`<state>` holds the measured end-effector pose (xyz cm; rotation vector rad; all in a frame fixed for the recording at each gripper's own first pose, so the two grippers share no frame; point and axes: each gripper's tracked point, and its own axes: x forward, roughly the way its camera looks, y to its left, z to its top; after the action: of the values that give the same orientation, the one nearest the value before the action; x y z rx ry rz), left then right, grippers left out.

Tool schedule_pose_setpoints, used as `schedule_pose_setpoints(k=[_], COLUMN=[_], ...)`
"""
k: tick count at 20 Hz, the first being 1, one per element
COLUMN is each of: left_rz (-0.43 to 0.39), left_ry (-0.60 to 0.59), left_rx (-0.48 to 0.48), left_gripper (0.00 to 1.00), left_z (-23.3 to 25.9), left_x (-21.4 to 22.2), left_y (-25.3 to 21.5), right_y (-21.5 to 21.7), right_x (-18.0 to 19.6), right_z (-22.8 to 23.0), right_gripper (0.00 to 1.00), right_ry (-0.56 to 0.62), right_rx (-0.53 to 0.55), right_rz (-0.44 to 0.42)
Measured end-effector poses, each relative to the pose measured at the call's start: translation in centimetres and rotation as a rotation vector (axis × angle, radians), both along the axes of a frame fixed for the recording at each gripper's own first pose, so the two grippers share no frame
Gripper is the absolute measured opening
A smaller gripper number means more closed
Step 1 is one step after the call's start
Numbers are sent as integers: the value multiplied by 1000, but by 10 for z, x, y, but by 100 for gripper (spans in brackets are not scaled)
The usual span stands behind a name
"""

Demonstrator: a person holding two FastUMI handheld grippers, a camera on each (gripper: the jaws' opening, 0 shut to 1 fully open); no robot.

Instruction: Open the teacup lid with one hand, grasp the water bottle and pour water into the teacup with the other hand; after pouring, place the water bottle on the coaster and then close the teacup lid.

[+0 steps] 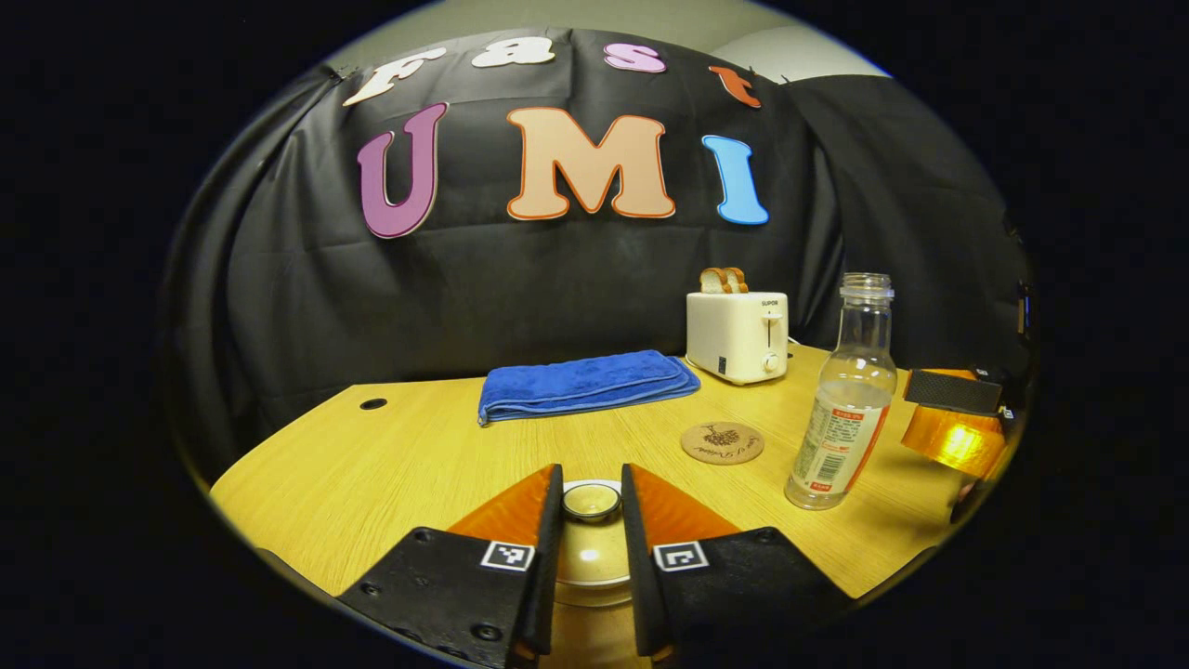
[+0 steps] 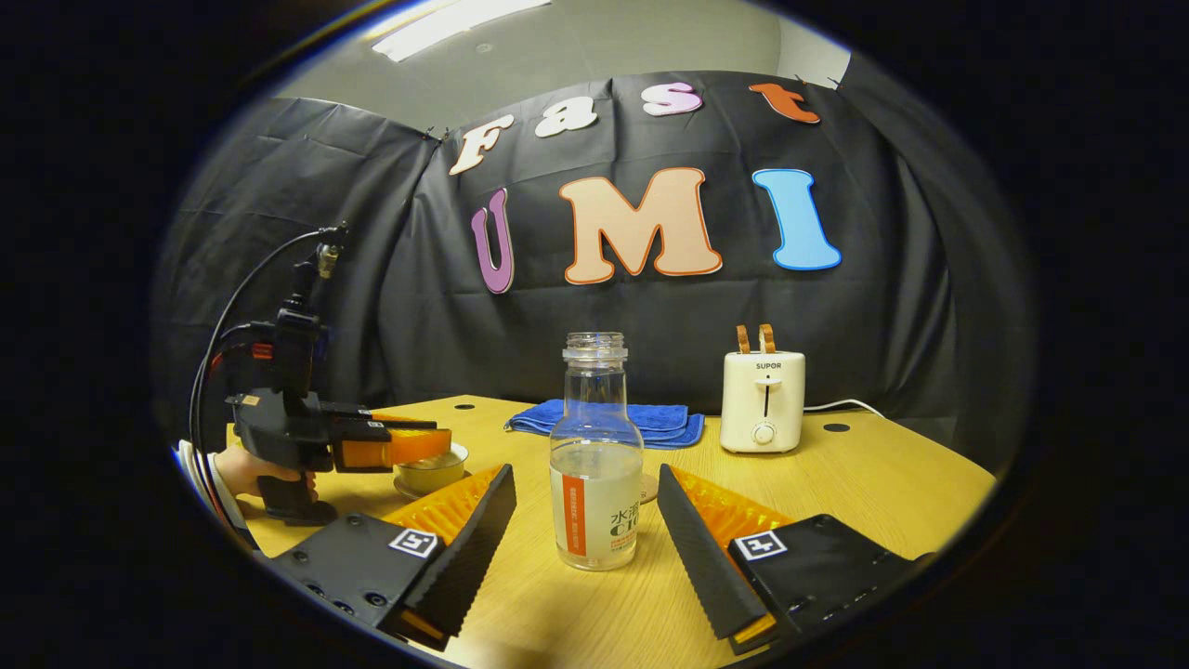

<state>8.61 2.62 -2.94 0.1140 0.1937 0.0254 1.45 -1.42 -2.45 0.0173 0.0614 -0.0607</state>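
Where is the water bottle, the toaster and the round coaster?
water bottle [image 2: 595,465]: right gripper view, on its clear body above the label.
toaster [image 1: 737,334]: left gripper view, on its pale front side.
coaster [image 1: 722,442]: left gripper view, on the middle of its flat top.

Table [image 1: 372,465] layout, left gripper view: teacup lid [image 1: 592,520] nearest, at the near edge, between the left gripper [image 1: 592,502] fingers. Coaster [image 1: 722,442] farther and right of it. Water bottle [image 1: 845,409] upright, just right of the coaster. Towel [image 1: 585,383] folded, far centre; toaster [image 1: 738,334] right of the towel, against the booth wall. Right gripper view: bottle stands between the right gripper [image 2: 585,506] fingers, apart from both; teacup [image 2: 432,469] far left, under the left gripper
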Motion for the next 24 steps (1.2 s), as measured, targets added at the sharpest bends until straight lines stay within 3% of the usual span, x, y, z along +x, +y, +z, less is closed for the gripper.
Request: schedule_pose_setpoints(k=[2,18,19,24], left_rz=[1,58,64,90], left_ry=[1,-118,-127,-146], left_rx=[0,-12,-13,-8], left_gripper=[30,25,24,25], left_z=[0,17,20,23], left_x=[0,-11,-13,-25], left_y=[1,13,15,26], right_y=[0,0,0,1], right_x=[1,-1,0,2], right_z=[0,0,1,-1], right_gripper=[93,93,98,98], right_ry=[0,0,0,6], right_rx=[0,1,1,4], right_rz=[0,0,2,10])
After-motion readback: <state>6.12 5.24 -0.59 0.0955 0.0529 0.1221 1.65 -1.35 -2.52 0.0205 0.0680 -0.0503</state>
